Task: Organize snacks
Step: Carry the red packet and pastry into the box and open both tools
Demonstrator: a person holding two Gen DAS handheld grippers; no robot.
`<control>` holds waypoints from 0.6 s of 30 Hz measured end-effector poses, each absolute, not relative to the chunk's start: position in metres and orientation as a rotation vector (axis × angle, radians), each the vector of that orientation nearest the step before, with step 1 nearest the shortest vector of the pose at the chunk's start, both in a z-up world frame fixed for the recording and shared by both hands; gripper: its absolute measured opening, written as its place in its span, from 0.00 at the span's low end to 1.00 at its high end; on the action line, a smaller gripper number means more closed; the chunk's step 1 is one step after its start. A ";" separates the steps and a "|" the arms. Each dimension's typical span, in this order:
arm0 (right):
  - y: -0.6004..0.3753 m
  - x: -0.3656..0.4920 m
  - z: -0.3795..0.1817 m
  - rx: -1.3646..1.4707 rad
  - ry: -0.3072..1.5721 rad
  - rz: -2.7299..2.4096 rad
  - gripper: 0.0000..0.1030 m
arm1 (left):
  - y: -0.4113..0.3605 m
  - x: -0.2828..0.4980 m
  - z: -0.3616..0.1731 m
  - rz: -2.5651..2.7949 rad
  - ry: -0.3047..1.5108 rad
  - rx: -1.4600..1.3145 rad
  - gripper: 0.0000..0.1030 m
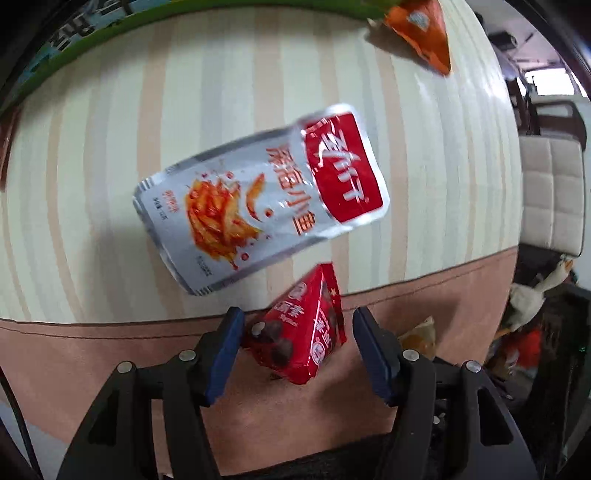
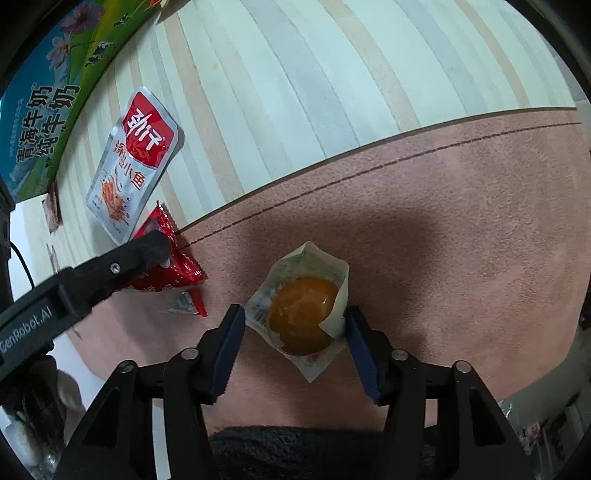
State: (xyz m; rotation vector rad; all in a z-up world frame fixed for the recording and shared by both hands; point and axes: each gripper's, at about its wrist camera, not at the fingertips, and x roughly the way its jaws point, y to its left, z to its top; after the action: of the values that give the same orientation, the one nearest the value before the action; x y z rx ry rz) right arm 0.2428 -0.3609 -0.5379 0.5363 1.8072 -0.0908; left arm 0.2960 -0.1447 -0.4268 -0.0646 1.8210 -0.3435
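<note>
While both grippers point steeply down over the table (image 2: 443,229), the right gripper (image 2: 295,326) stands part open around a pale packet with an orange round snack (image 2: 303,317); its right pad touches the wrapper, the left pad stands clear. Beside it, the left gripper (image 1: 298,334) straddles a red triangular packet (image 1: 299,332) on the pinkish-brown border, the left pad at its edge, the right pad apart, so neither packet is clamped. Just beyond lies a silver-and-red fish snack pouch (image 1: 258,199) on the striped cloth, then an orange packet (image 1: 421,33) near a green-and-blue milk carton (image 2: 40,122).
</note>
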 end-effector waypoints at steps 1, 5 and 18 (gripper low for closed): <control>-0.359 0.242 -0.538 0.527 1.807 -0.095 0.49 | -0.147 0.294 -0.426 -0.343 1.815 -0.032 0.57; -0.358 0.235 -0.534 0.504 1.800 -0.098 0.44 | -0.153 0.283 -0.422 -0.340 1.779 0.095 0.49; -0.371 0.224 -0.505 0.506 1.743 -0.034 0.43 | -0.129 0.276 -0.367 -0.329 1.684 -0.010 0.46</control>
State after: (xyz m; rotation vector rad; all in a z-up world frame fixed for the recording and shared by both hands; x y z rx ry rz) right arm 0.2242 -0.3713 -0.5055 0.5059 1.7432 -0.0344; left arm 0.2765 -0.1295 -0.3668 -0.0102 1.6845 -0.3289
